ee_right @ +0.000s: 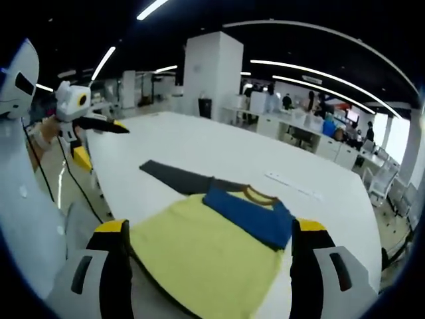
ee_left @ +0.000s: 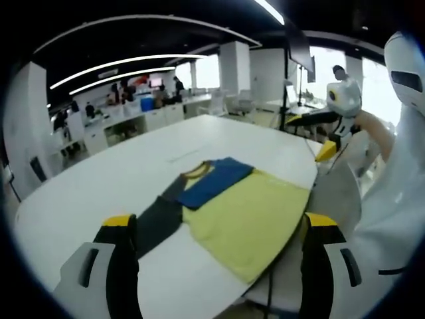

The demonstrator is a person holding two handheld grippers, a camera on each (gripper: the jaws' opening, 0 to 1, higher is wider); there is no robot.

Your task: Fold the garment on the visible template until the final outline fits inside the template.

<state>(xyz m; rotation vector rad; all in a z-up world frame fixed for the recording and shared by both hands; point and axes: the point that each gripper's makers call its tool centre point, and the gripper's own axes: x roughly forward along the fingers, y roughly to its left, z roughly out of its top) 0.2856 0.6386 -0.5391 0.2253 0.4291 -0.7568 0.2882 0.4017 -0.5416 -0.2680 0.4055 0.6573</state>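
A yellow T-shirt (ee_left: 249, 216) lies flat on the white table (ee_left: 99, 179), close to its near edge. Its blue sleeve (ee_left: 216, 181) is folded over the chest, and its dark grey sleeve (ee_left: 159, 222) stretches out to the side. In the right gripper view the same shirt (ee_right: 199, 249) shows the blue sleeve (ee_right: 249, 216) and the grey sleeve (ee_right: 176, 176). My left gripper (ee_left: 220, 222) hovers short of the shirt, open and holding nothing. My right gripper (ee_right: 211, 227) also stands open and clear of the cloth. Each gripper appears in the other's view, right (ee_left: 307, 136) and left (ee_right: 99, 141), held off the table's edge.
A thin pale strip (ee_right: 292, 183) lies on the table beyond the collar. A person in white clothes (ee_left: 398, 179) stands at the table's edge. Cables (ee_right: 70, 173) hang from the grippers. Desks, chairs and people fill the office behind.
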